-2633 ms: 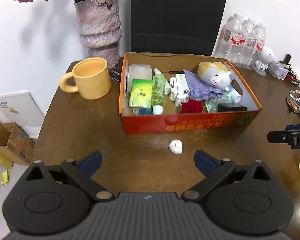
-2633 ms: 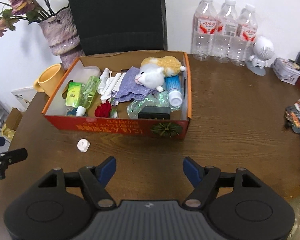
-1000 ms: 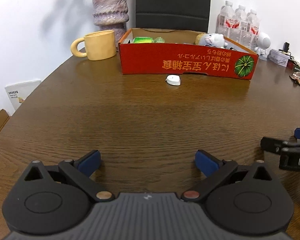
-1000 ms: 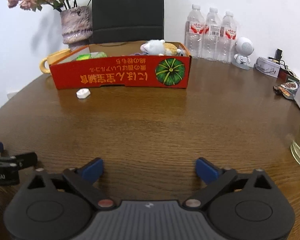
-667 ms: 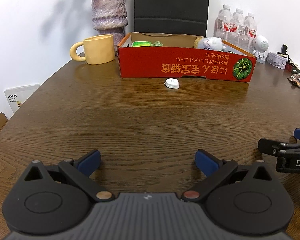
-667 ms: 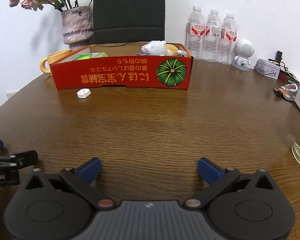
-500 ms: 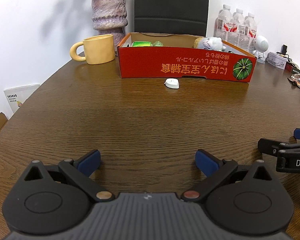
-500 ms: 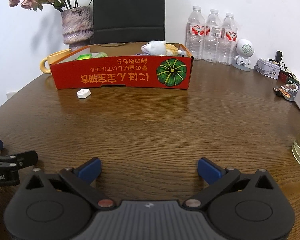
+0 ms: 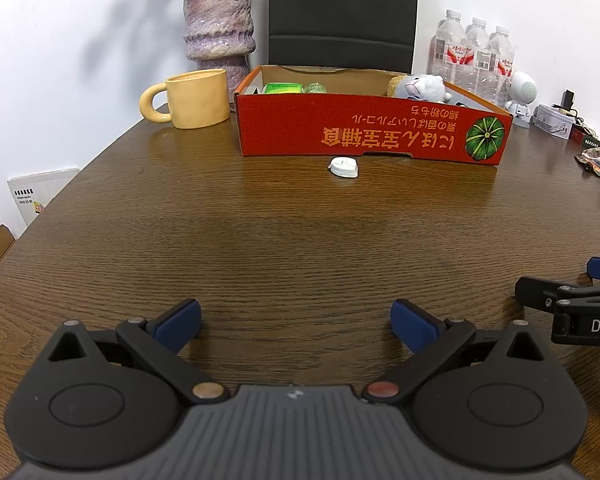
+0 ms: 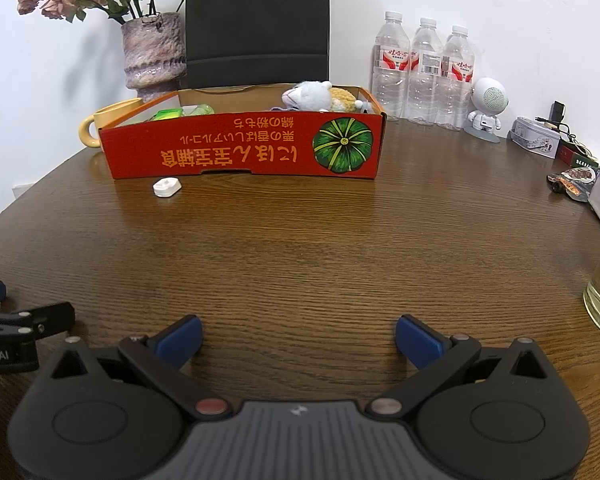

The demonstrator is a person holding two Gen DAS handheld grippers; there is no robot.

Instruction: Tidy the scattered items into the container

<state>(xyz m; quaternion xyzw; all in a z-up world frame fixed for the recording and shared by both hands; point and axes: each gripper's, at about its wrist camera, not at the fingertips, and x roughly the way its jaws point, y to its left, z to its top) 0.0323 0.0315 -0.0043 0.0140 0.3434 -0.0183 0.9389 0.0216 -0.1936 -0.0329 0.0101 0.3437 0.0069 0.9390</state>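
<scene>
white piece (image 9: 343,167): last stray item, lying on the table (image 9: 284,240) just before the red box (image 9: 374,132).
red box: already holds a plush toy (image 9: 420,87) and packets.
left gripper (image 9: 296,316): jaws spread, empty, well back.
right gripper (image 10: 298,334): jaws spread, empty.
advice: likely approach low, straddle the piece, close gently, lift over the front wall.

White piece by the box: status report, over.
Left gripper and right gripper open, empty. White piece on table outside red box. Path clear.
</scene>
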